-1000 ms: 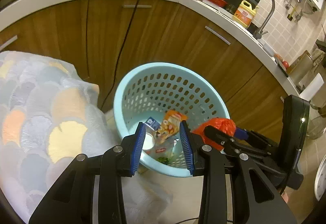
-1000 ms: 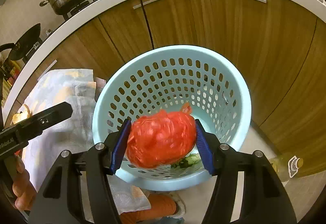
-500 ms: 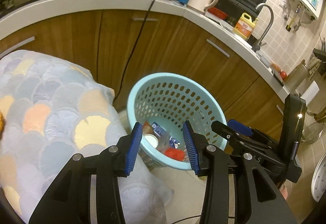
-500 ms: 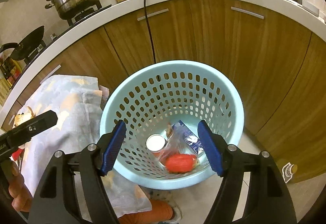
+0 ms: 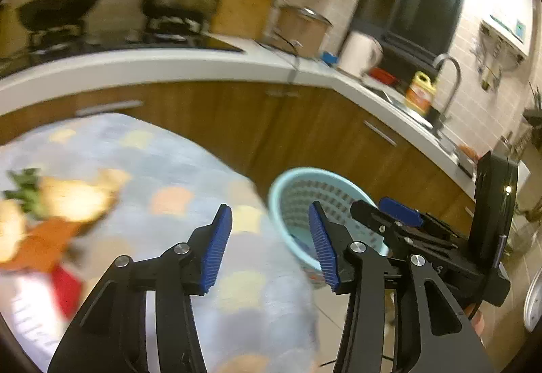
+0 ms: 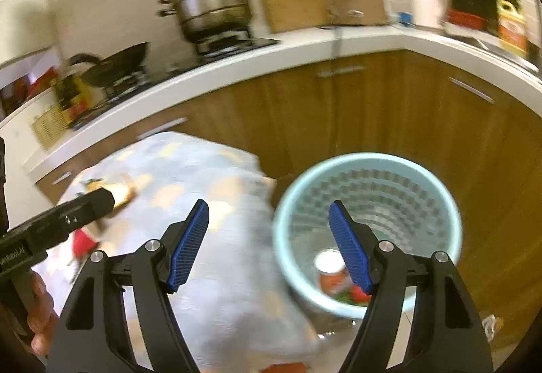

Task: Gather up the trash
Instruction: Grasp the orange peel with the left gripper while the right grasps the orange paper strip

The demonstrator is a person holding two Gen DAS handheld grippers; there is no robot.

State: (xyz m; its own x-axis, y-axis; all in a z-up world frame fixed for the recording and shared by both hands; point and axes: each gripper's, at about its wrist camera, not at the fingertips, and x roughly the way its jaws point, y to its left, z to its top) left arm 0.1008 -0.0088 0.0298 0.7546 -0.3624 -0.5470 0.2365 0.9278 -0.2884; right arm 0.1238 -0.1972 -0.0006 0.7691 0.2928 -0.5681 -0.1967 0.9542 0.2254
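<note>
Open basket point(image 6: 367, 169) mouth beside cloth-covered table point(image 6: 210, 176)

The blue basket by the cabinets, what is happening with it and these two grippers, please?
A person is collecting trash with a handheld gripper in each hand. The light blue basket on the floor already holds rubbish, including a red piece and a round white lid. Both grippers are empty: the right gripper stands open, and the left gripper has its jaws opening with nothing between them. More scraps lie on the patterned tablecloth beside the basket, not yet picked up. The pictures are blurred.
</note>
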